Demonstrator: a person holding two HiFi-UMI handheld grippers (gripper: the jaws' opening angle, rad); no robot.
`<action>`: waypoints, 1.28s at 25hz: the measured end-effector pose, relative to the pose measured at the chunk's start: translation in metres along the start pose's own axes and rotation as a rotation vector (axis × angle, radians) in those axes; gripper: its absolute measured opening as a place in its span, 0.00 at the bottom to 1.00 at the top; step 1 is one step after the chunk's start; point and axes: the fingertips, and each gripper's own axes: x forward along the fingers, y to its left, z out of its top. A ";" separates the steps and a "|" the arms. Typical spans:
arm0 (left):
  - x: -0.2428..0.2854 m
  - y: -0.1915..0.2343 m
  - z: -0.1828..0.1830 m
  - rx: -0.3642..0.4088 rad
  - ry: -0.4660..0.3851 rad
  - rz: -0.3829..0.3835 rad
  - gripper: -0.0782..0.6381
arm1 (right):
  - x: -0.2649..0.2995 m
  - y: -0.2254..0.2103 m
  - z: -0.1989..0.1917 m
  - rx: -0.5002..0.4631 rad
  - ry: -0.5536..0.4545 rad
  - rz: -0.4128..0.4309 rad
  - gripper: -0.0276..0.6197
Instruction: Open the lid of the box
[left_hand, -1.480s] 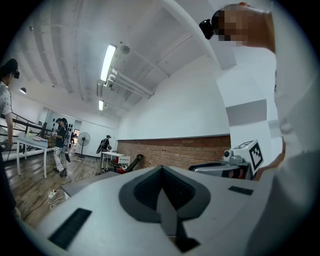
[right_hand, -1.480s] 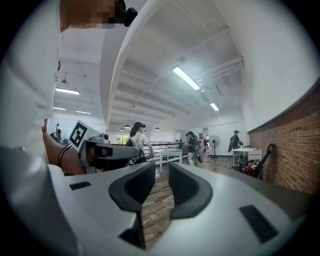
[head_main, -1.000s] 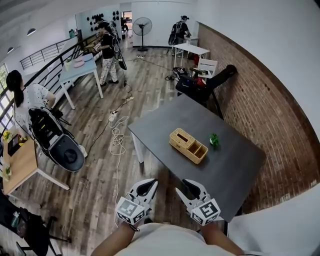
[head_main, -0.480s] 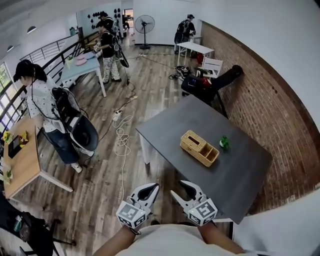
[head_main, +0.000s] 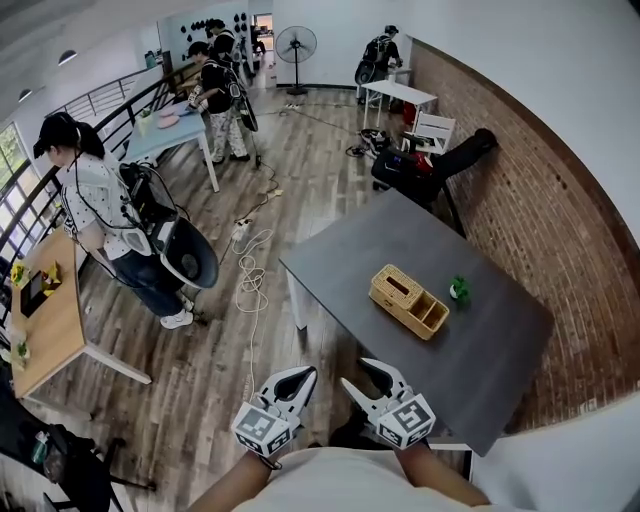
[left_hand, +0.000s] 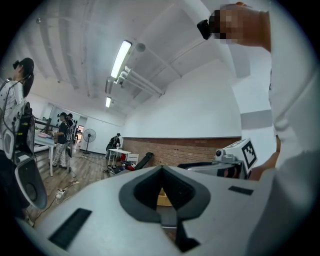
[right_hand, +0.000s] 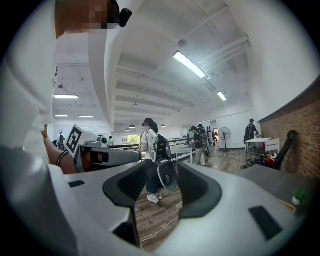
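The left gripper (head_main: 300, 375) is hovering low in the head view, just in front of the person's body, and its jaws are meeting at the tips, pressing on nothing. In the left gripper view, the left gripper (left_hand: 162, 170) is showing only a small hollow behind its touching tips, and a sliver of the woven box (left_hand: 162, 197) is showing through that hollow, far beyond the jaws. The right gripper (head_main: 358, 373) is hanging just beside the left one, with its jaws standing well apart and gripping nothing. In the right gripper view, the right gripper (right_hand: 162, 167) is framing only wooden floor and a standing person (right_hand: 150, 150) in the distance between its pads. The woven box (head_main: 408, 300) is sitting near the middle of the grey table (head_main: 350, 250), well apart from both grippers and ahead of them, to the right. One end of the box is lying under a slotted top while the other end is showing open compartments. A small green thing (head_main: 459, 290) is resting on the table just beside the box, on its far right side.
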 end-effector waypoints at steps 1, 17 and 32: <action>0.001 0.003 0.002 0.002 0.001 0.002 0.12 | 0.004 -0.001 0.003 -0.007 -0.003 0.003 0.35; 0.113 0.061 0.005 -0.004 0.014 0.028 0.12 | 0.050 -0.117 0.009 0.007 0.010 0.031 0.35; 0.280 0.013 0.013 0.046 0.051 -0.202 0.12 | -0.023 -0.273 0.022 0.033 -0.042 -0.212 0.35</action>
